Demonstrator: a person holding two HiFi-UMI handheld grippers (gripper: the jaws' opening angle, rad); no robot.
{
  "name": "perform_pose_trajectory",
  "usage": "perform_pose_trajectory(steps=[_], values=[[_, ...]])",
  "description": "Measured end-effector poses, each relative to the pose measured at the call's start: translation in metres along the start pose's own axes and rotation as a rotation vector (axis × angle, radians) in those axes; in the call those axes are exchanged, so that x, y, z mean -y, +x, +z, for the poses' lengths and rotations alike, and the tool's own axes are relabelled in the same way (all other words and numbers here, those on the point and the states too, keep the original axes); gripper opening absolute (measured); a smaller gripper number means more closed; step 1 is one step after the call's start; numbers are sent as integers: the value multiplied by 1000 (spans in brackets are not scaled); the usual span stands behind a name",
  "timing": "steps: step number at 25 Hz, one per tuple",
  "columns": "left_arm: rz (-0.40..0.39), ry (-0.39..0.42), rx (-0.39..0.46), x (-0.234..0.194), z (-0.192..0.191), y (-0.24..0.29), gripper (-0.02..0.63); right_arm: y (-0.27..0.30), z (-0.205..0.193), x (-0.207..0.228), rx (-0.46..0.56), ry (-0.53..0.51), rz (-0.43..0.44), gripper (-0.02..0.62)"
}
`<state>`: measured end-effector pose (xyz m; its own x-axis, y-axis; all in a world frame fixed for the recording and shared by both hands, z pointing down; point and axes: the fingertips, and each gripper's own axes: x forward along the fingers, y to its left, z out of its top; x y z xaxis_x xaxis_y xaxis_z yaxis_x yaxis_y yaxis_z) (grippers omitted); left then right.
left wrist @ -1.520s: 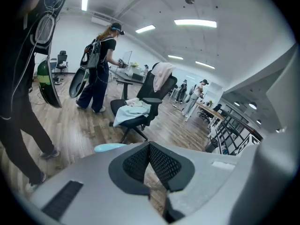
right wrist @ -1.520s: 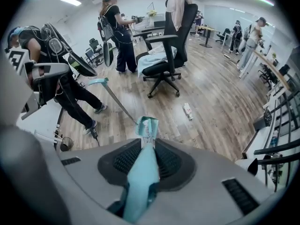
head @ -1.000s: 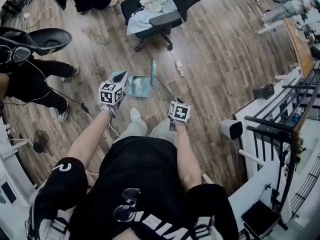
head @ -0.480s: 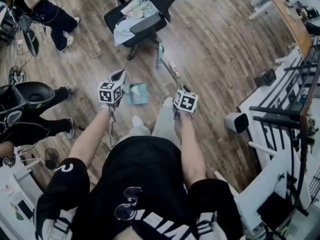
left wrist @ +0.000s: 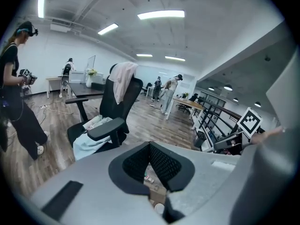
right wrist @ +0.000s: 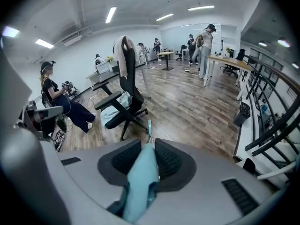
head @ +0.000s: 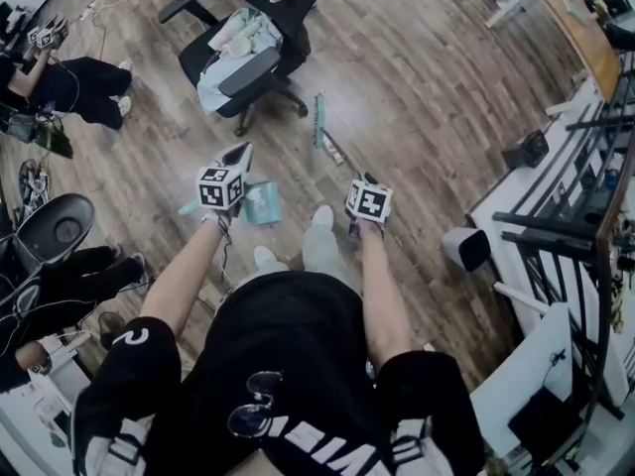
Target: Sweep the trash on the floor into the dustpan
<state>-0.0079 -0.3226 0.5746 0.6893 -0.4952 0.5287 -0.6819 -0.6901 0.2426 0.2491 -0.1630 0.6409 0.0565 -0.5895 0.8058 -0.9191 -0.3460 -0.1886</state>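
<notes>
In the head view my left gripper (head: 220,186) is shut on the handle of a teal dustpan (head: 261,203), which hangs just right of it over the wood floor. My right gripper (head: 367,201) is shut on a teal broom handle (head: 335,152). The broom's head (head: 319,119) rests on the floor ahead. In the right gripper view the teal handle (right wrist: 143,177) runs between the shut pads of that gripper (right wrist: 149,146) to the broom head (right wrist: 149,125). In the left gripper view the pads of the left gripper (left wrist: 151,149) meet, and small scraps (left wrist: 149,178) show below them.
A black office chair (head: 248,53) draped with cloth stands ahead left of the broom. People (head: 69,77) are at the left edge. A white cylinder (head: 462,249) and metal racks (head: 585,167) line the right side.
The view has swung, so the chair and the people now sit further left and lower. Both grippers kept their hold on the dustpan and the broom, and the dustpan dropped a little lower.
</notes>
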Motion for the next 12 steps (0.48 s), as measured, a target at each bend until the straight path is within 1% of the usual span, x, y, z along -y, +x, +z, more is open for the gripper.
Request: perform_pose_trajectory(steps=[7, 12], values=[[-36, -7, -53, 39, 8, 92, -2, 50, 32, 85, -64, -9, -41, 84], [-39, -21, -77, 51, 14, 155, -2, 96, 50, 135, -112, -40, -73, 84]])
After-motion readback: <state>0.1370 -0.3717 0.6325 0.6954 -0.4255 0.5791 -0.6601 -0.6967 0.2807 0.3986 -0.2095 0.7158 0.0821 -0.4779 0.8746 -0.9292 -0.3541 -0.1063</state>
